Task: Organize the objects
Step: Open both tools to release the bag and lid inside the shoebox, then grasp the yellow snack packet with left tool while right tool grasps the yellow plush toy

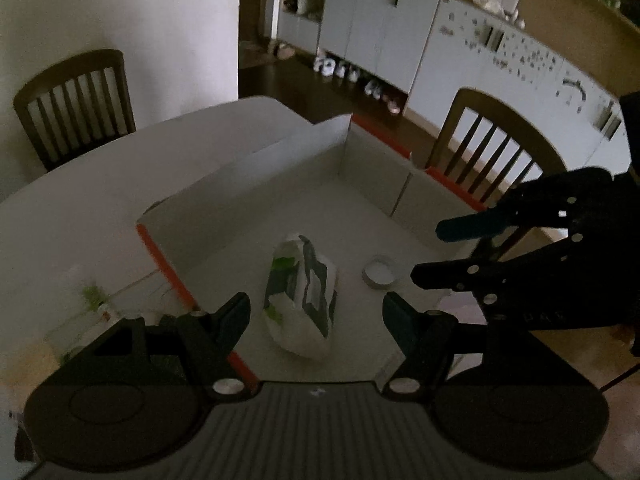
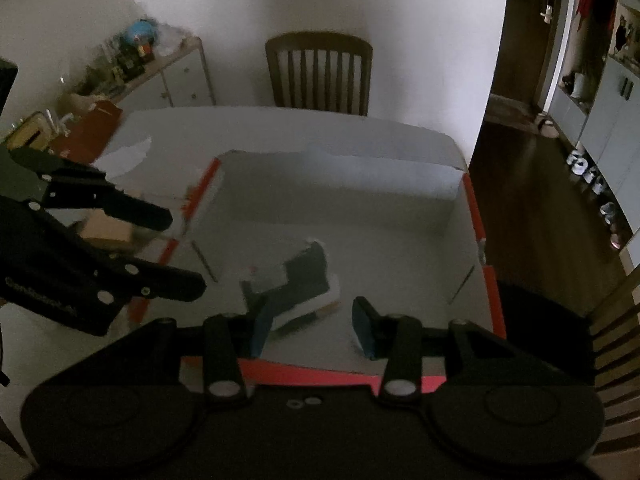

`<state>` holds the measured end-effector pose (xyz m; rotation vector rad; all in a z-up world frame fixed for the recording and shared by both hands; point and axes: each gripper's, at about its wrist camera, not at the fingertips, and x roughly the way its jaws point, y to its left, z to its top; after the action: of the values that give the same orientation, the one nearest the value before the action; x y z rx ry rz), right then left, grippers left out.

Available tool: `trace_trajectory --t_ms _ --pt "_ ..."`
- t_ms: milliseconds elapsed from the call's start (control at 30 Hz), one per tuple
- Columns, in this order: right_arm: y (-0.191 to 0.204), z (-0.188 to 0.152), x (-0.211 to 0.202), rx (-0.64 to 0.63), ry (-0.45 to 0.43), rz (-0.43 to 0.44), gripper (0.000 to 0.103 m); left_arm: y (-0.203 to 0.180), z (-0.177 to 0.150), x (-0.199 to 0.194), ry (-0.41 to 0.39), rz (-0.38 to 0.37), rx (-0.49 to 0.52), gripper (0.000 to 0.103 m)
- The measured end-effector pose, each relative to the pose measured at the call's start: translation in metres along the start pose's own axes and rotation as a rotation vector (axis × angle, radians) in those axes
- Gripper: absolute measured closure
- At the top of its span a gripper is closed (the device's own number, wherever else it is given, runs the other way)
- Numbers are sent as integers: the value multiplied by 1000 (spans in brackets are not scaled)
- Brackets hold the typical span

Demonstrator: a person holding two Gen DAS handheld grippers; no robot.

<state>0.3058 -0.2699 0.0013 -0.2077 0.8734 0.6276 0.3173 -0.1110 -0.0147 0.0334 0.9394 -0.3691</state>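
Table (image 1: 100, 168): white, carrying the box; a wooden slat-back chair (image 1: 76, 100) stands at its far side in the left wrist view, a second chair (image 1: 492, 148) beyond the box's right wall
Box (image 1: 280, 160): large shallow white carton with orange-red edges, open at the top, on the table; both grippers hang over it
Wipes pack (image 1: 300, 300): soft white pack printed in dark blue-grey and green, lying flat on the box floor, near the middle toward the near side
Pack's long axis: in the left wrist view it runs from the near edge away toward the far wall, leaning slightly left at the top; in the right wrist view (image 2: 296, 284) the pack is blurred and lies slantwise, its dark end up and to the right
Tape roll (image 1: 382, 273): small pale ring, flat on the box floor, just right of the pack, not touching it
Left gripper (image 1: 316, 312): tilted down into the box, above the pack; jaws stand apart with nothing between the pads; the pack shows in the gap, below them
Right gripper (image 2: 310, 320): tilted down likewise, over the near edge of the box; jaws part-way apart, gripping nothing
Grippers to each other: side by side, apart; each shows at the edge of the other's view, fingers aimed into the box
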Motion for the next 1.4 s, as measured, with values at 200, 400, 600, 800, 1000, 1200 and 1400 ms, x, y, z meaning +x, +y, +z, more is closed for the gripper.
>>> trace_trajectory --t_ms 200,400,600,800,1000,1200,1400 --pt "28 -4 -18 -12 -55 7 60 9 -25 -36 -65 9 -22 31" --pt "65 -12 -23 -14 -87 2 60 26 -55 -63 -109 29 -56 31" --pt "104 -21 -17 -8 -100 22 51 55 -93 -92 -137 58 -94 25" --pt "141 -26 -12 23 -117 44 42 96 -130 -116 -150 91 -182 24" --pt "178 -30 -1 33 -116 45 29 134 -164 -134 -172 134 -232 15" --pt "210 -33 16 47 -91 33 24 167 -194 -141 -171 136 -242 3" --pt "233 -36 36 74 -46 12 24 192 -218 -136 -161 160 -221 0"
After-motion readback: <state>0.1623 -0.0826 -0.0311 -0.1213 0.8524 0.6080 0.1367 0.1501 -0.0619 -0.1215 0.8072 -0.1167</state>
